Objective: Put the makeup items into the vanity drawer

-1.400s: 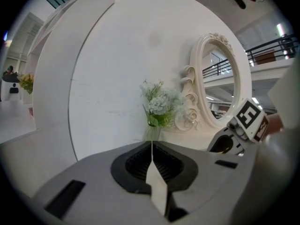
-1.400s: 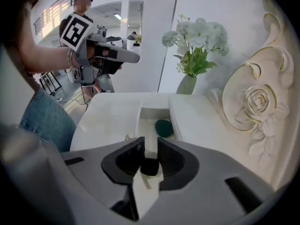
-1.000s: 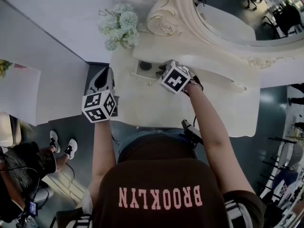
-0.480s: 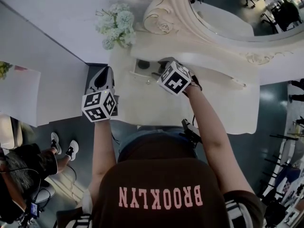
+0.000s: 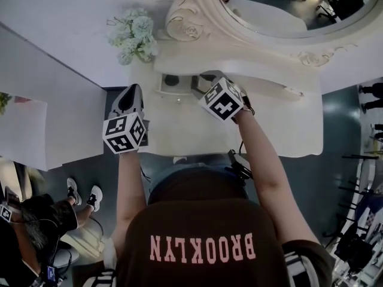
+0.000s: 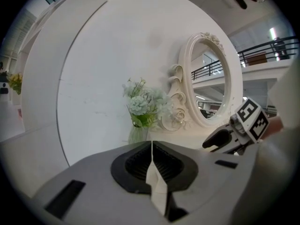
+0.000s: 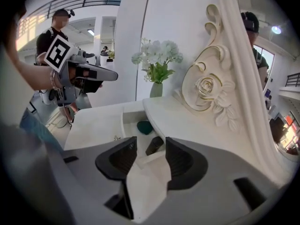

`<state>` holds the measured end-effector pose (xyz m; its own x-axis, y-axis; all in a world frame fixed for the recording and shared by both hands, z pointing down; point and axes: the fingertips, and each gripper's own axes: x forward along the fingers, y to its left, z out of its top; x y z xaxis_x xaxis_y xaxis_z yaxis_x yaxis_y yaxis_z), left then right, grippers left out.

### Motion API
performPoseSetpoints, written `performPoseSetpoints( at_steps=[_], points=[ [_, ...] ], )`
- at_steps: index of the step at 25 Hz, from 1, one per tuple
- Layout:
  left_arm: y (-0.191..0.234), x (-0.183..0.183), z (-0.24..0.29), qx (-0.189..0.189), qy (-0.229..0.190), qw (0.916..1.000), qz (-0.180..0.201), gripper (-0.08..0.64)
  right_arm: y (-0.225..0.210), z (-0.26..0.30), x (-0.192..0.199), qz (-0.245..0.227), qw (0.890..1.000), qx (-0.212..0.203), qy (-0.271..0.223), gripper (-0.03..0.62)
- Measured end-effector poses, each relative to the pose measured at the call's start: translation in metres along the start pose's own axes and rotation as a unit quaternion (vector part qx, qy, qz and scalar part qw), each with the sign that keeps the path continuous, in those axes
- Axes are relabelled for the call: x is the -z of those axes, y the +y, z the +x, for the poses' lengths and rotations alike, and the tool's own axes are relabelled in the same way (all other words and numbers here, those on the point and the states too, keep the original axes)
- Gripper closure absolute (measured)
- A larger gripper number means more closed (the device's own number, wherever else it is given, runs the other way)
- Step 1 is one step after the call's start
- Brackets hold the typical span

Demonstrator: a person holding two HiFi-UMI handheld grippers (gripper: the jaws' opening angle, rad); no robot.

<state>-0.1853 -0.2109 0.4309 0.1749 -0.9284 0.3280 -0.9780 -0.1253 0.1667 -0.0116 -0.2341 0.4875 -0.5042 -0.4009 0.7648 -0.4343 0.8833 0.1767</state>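
Left gripper: jaws together, empty.
Right gripper: jaws apart, just been opening, empty.
Drawer: open, twelve o'clock beyond right gripper.

mirror: cut by top edge | drawer: partly behind right gripper | its items: unidentifiable

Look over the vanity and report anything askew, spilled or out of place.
Nothing stands out. The drawer stands open, as the job needs, with a teal item and a dark item lying inside it. The vase of flowers stands upright, and nothing shows spilled or broken.
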Motion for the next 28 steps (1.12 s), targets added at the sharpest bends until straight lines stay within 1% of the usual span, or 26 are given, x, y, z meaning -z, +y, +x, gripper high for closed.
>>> performPoseSetpoints(
  at_steps=[2, 6, 7, 11, 15, 21, 28],
  points=[
    [-0.007, 0.0, 0.002, 0.009, 0.0, 1.0, 0.004, 0.551, -0.003, -0.007, 0.003, 0.01, 1.0, 0.014, -0.004, 0.428],
    [-0.018, -0.001, 0.004, 0.024, 0.0, 0.9996, 0.011, 0.552, -0.015, -0.02, 0.009, 0.039, 0.997, 0.057, -0.023, 0.566],
    [-0.019, -0.002, 0.004, 0.027, -0.001, 0.9996, 0.012, 0.551, -0.017, -0.022, 0.011, 0.046, 0.996, 0.064, -0.027, 0.592],
    [-0.026, -0.003, 0.005, 0.038, -0.001, 0.9991, 0.017, 0.551, -0.019, -0.032, 0.023, 0.071, 0.994, 0.076, -0.029, 0.594],
    [-0.035, -0.004, 0.01, 0.053, -0.002, 0.9983, 0.024, 0.551, -0.025, -0.044, 0.038, 0.112, 0.988, 0.098, -0.038, 0.594],
    [-0.052, -0.003, 0.02, 0.076, 0.001, 0.9965, 0.034, 0.552, -0.036, -0.06, 0.081, 0.174, 0.976, 0.132, -0.024, 0.594],
    [-0.068, 0.001, 0.029, 0.093, 0.005, 0.9948, 0.04, 0.552, -0.044, -0.081, 0.139, 0.239, 0.955, 0.176, -0.001, 0.594]
  ],
)
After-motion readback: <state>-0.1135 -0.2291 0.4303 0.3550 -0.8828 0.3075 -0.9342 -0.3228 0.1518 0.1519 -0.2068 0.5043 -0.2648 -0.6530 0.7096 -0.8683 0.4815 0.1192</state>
